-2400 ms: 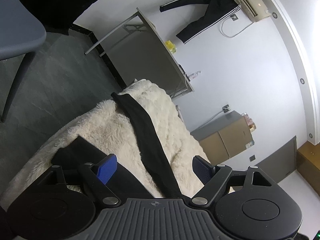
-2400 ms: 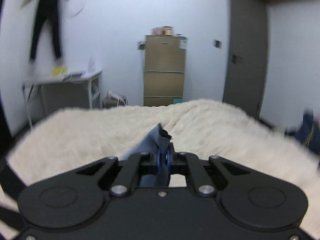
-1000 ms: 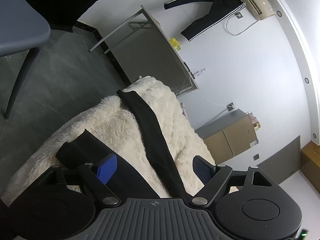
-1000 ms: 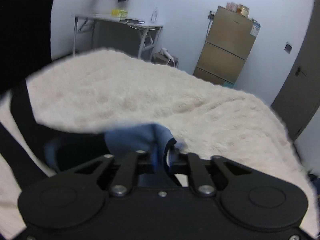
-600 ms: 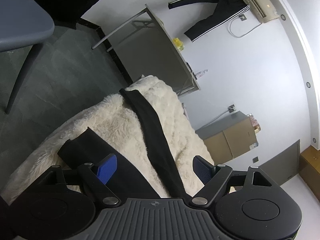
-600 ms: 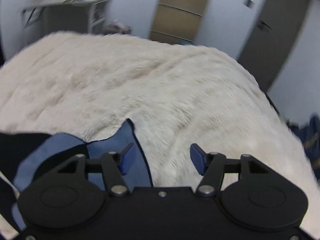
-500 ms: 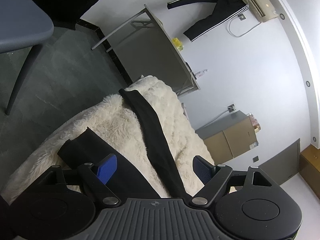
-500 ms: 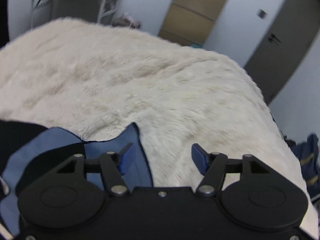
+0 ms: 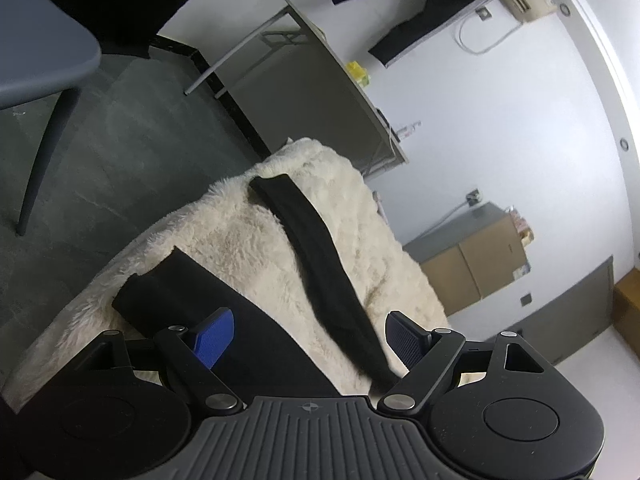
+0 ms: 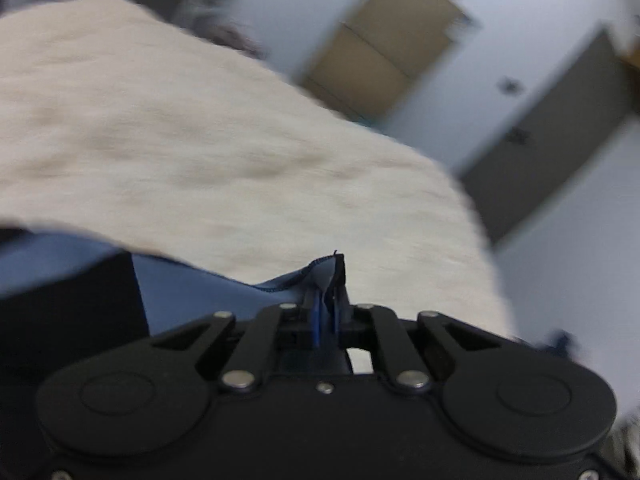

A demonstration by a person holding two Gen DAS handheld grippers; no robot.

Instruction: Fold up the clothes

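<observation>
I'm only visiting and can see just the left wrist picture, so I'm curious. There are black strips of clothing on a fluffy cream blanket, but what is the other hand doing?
Observer: The right gripper is closing its fingers, with a hemmed corner of the garment between them.
Visitor: Is that corner black too?
Observer: No, the side that shows is blue, with a black edge beside the fingers.
Visitor: Anything else over there that I can't see?
Observer: A small dark blue thing shows past the right edge of the blanket, but it is too blurred to name.
</observation>
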